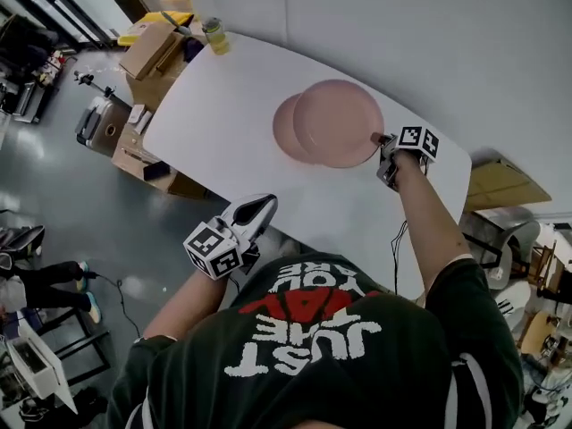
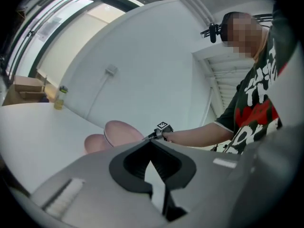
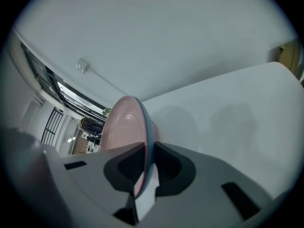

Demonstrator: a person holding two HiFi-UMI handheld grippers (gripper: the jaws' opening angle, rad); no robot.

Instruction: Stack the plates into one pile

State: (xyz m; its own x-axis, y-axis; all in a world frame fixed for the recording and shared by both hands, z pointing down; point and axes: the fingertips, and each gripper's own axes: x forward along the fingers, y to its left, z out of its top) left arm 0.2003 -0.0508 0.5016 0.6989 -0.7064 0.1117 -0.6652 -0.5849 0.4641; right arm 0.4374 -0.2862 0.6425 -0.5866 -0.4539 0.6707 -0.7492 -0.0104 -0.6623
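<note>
Hanging nearest: the left gripper sits at the table's near edge, just in front of the person's dark printed shirt. Its jaws are pressed together with nothing between them, and it points across the top toward the plates.
Surface: a long white table with rounded corners, bare except for two pink plates near its middle and a bottle at the far left corner.
Open room: wide bare tabletop lies left of the plates and between them and the near edge. The right end is bare too.
Right gripper: comes in from the right on an outstretched arm. Its jaws pinch the right rim of the held plate.
Held plate: pink, lifted off the table and tilted. From above it covers the right part of the second plate; whether the two touch cannot be told.
Second plate: pink, flat on the table, its left part showing past the held plate. It is well apart from the left gripper.
Far left: the bottle, with cardboard boxes on the glossy grey floor beyond that end.
Far side: a plain white wall runs close behind the table's far edge.
</note>
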